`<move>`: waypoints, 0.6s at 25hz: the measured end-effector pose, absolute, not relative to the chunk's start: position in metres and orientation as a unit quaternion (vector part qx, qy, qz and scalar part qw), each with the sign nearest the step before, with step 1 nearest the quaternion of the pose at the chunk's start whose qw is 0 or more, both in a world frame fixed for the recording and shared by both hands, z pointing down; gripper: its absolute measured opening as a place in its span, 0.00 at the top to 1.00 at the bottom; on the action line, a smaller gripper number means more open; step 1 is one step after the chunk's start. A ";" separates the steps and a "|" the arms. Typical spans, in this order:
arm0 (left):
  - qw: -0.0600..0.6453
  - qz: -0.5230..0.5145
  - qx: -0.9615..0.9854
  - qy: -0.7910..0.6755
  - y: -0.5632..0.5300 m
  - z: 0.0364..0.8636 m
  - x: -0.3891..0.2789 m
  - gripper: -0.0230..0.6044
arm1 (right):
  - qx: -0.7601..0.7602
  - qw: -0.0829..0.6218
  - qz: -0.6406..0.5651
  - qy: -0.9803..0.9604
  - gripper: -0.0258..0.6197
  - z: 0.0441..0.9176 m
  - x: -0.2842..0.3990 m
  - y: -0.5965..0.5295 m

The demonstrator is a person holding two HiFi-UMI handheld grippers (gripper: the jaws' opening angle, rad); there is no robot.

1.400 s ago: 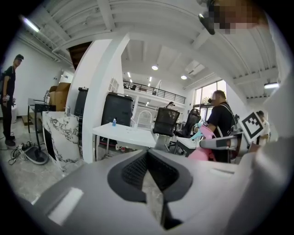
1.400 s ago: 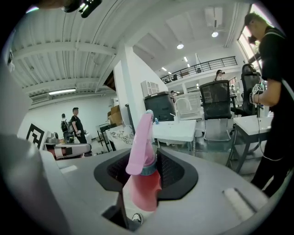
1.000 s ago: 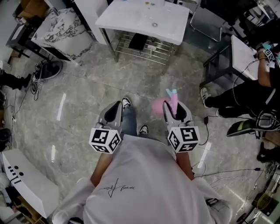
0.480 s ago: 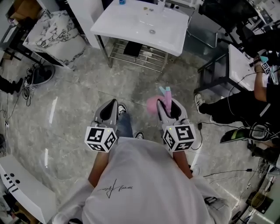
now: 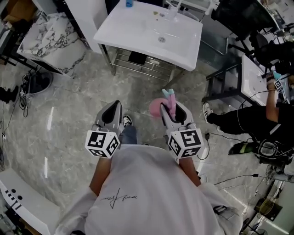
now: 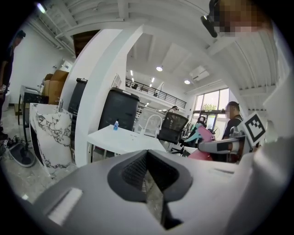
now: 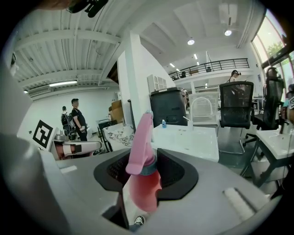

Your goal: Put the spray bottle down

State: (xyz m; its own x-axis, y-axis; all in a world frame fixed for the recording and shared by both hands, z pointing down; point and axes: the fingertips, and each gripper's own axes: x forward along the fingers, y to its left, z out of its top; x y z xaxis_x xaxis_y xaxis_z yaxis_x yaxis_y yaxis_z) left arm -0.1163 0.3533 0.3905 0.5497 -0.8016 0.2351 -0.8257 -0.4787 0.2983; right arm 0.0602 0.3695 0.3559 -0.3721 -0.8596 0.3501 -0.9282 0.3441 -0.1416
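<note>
A pink spray bottle with a teal-and-pink trigger head stands upright between the jaws of my right gripper, which is shut on it. In the right gripper view the bottle fills the gap between the black pads, its head rising above them. My left gripper is held level beside it at the left, and its jaws are shut with nothing in them. Both grippers are carried over the floor, short of a white washbasin stand.
A wire shelf sits under the basin, and a small blue bottle stands at its far edge. A marble-patterned slab leans at the left. At the right are a black frame, a seated person and floor cables.
Both grippers have moved forward together with the person walking. The white basin stand has come nearer, and the pink bottle has stayed in the right gripper.
</note>
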 end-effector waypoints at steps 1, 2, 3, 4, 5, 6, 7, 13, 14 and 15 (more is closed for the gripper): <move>0.190 0.031 0.860 -0.472 0.345 0.389 -0.119 0.95 | 0.550 0.107 0.161 -0.813 0.74 0.355 0.057 0.363; 0.190 0.031 0.861 -0.471 0.338 0.387 -0.122 0.95 | 0.550 0.107 0.161 -0.812 0.74 0.354 0.053 0.356; 0.189 0.030 0.862 -0.470 0.331 0.385 -0.125 0.95 | 0.550 0.108 0.161 -0.812 0.74 0.354 0.050 0.349; 0.187 0.029 0.863 -0.469 0.323 0.384 -0.127 0.95 | 0.550 0.108 0.160 -0.812 0.74 0.353 0.047 0.342; 0.186 0.028 0.864 -0.468 0.316 0.382 -0.130 0.95 | 0.550 0.108 0.159 -0.813 0.74 0.352 0.044 0.335; 0.185 0.027 0.864 -0.467 0.309 0.381 -0.133 0.95 | 0.550 0.107 0.158 -0.813 0.74 0.350 0.040 0.327; 0.183 0.026 0.865 -0.467 0.302 0.379 -0.136 0.95 | 0.550 0.106 0.157 -0.814 0.74 0.349 0.037 0.320; 0.177 0.021 0.872 -0.456 0.270 0.371 -0.152 0.95 | 0.553 0.102 0.148 -0.813 0.74 0.339 0.018 0.285; 0.177 0.022 0.873 -0.455 0.265 0.372 -0.154 0.95 | 0.555 0.102 0.146 -0.813 0.74 0.338 0.016 0.280; 0.176 0.022 0.874 -0.453 0.261 0.372 -0.156 0.95 | 0.556 0.101 0.144 -0.812 0.74 0.337 0.013 0.275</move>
